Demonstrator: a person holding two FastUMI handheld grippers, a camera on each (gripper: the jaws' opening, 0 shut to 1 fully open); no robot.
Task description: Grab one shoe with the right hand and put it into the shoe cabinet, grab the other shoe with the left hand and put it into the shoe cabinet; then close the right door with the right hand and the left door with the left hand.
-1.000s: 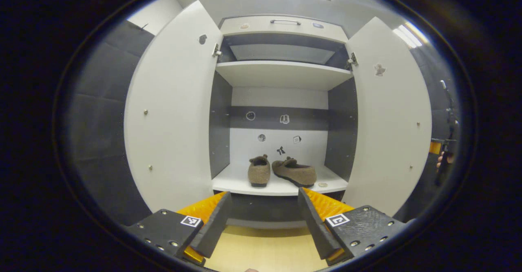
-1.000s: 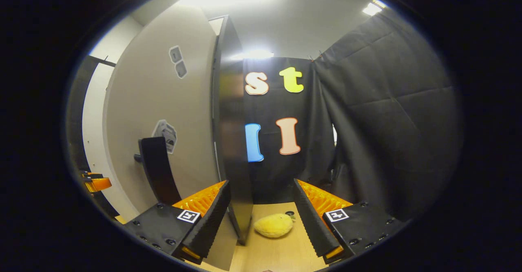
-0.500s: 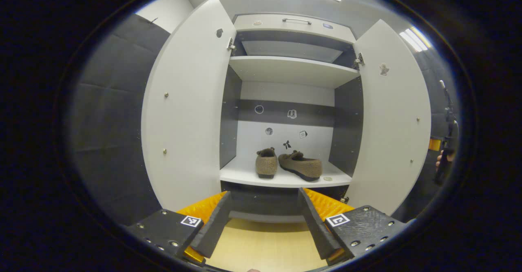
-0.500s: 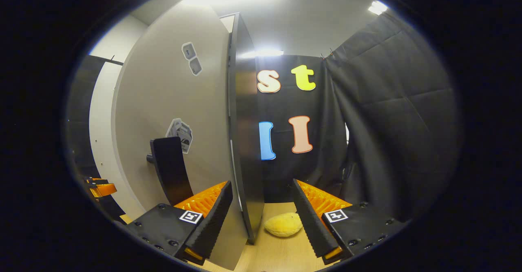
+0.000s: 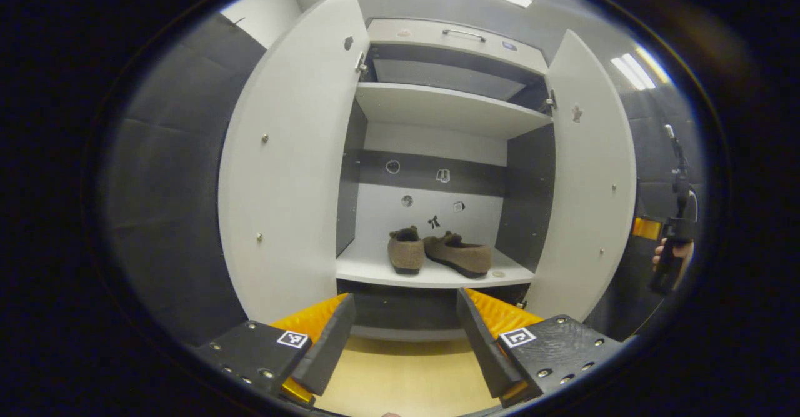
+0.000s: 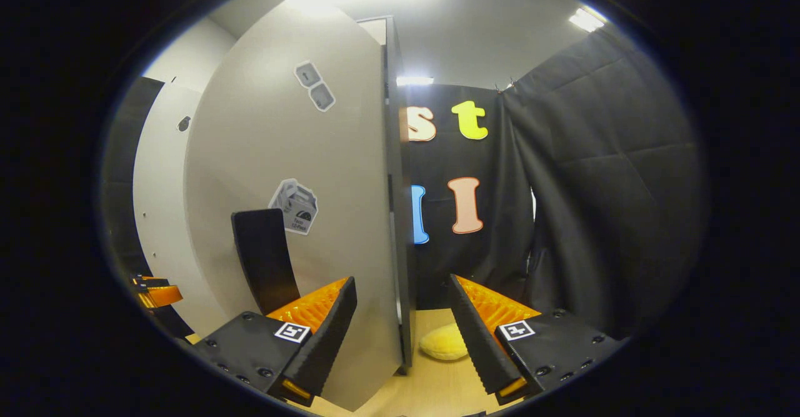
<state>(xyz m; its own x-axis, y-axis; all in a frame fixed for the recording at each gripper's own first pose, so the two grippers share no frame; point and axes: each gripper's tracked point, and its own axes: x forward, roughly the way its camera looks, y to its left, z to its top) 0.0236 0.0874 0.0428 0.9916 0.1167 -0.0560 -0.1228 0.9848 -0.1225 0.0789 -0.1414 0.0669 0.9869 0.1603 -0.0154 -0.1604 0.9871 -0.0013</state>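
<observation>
Both brown shoes (image 5: 437, 256) sit side by side on the lower shelf (image 5: 431, 275) of the shoe cabinet (image 5: 450, 92), straight ahead of the left gripper (image 5: 405, 336) and well beyond its fingertips. That gripper is released, jaws spread wide with nothing between them, hovering over the pale wood floor (image 5: 406, 379). The left door (image 5: 294, 154) and right door (image 5: 590, 173) both stand open to either side of it. Far off to its right, a hand (image 5: 672, 254) holds the other tool behind the right door.

The right gripper (image 6: 403, 336) is also released, its spread jaws straddling the right door's edge (image 6: 395, 217) without pressing it. A black handle (image 6: 265, 257) juts from the door face left of its fingers, and a yellow plush thing (image 6: 445, 345) lies on the floor just ahead.
</observation>
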